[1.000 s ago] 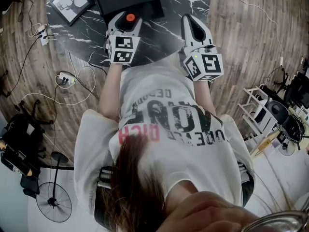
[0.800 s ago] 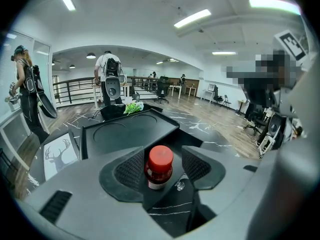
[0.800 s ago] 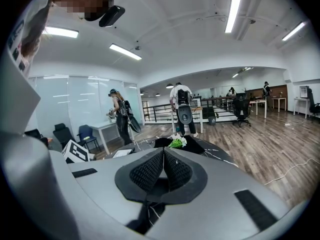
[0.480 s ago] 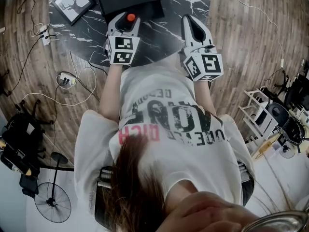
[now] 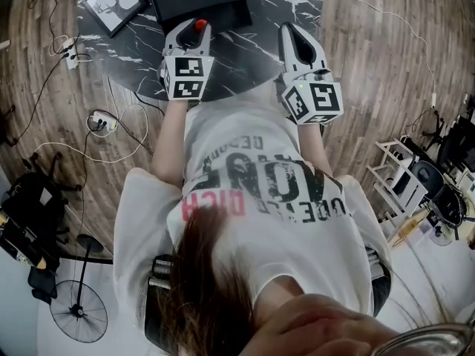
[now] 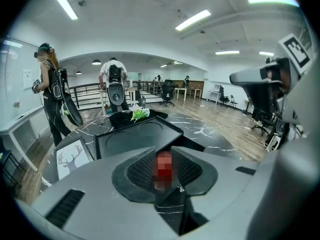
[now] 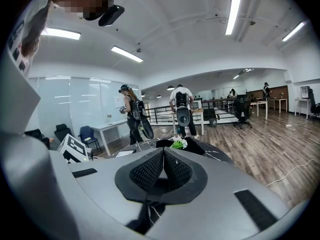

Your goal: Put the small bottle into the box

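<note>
At the near edge of the black marbled bench (image 5: 252, 44), the left tool (image 5: 194, 32) has just been closing its jaws, and both ribbed pads now sit against the sides of the small bottle (image 6: 163, 166), which stands upright between them with its red cap uppermost. The bottle is outside the box (image 6: 150, 140), a shallow black box with two round recesses lying just beyond the tool's tips. Whether the bottle's base rests on the bench cannot be told. A framed deer picture (image 5: 111, 2) lies left of the box. The right tool (image 7: 163, 154) is held beside the left, jaws together at the tips, nothing between them.
</note>
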Tool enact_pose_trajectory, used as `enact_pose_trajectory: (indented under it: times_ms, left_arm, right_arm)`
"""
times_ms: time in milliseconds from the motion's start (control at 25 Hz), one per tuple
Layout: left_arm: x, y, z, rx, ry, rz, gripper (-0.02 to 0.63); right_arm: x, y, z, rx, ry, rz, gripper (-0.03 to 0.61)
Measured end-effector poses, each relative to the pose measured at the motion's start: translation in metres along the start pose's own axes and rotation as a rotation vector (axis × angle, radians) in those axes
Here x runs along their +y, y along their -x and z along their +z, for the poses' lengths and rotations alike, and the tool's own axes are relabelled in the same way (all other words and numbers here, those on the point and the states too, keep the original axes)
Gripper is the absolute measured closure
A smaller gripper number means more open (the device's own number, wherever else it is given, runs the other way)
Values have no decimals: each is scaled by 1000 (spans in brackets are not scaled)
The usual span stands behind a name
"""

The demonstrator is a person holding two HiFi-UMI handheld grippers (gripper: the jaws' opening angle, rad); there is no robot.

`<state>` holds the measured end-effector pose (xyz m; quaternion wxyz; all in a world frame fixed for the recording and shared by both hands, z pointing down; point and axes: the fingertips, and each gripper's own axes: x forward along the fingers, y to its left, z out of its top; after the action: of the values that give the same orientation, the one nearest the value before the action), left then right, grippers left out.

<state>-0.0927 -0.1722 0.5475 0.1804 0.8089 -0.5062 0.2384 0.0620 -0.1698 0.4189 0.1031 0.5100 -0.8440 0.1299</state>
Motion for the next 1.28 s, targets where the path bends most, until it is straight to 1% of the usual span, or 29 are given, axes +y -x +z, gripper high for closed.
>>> enact_pose_trajectory:
  times_ms: [160,480,800,1080,1280]
  left_arm:
    - [0,3,2,-4,-2,6,541]
    - [0,6,6,-11,-7,12,582]
    - [1,4,9,-10,-8,16,607]
    - [2,6,14,-23,-13,23,609]
    - [6,11,23,-46,-10,48,609]
  right_arm:
    - [1,2,0,0,2,1,576]
    - [2,5,1,-7,1,-1,576]
    - [0,4,3,-12,1,-4,577]
    - [1,3,4,-16,0,3,577]
    - [1,3,6,-21,3,10,576]
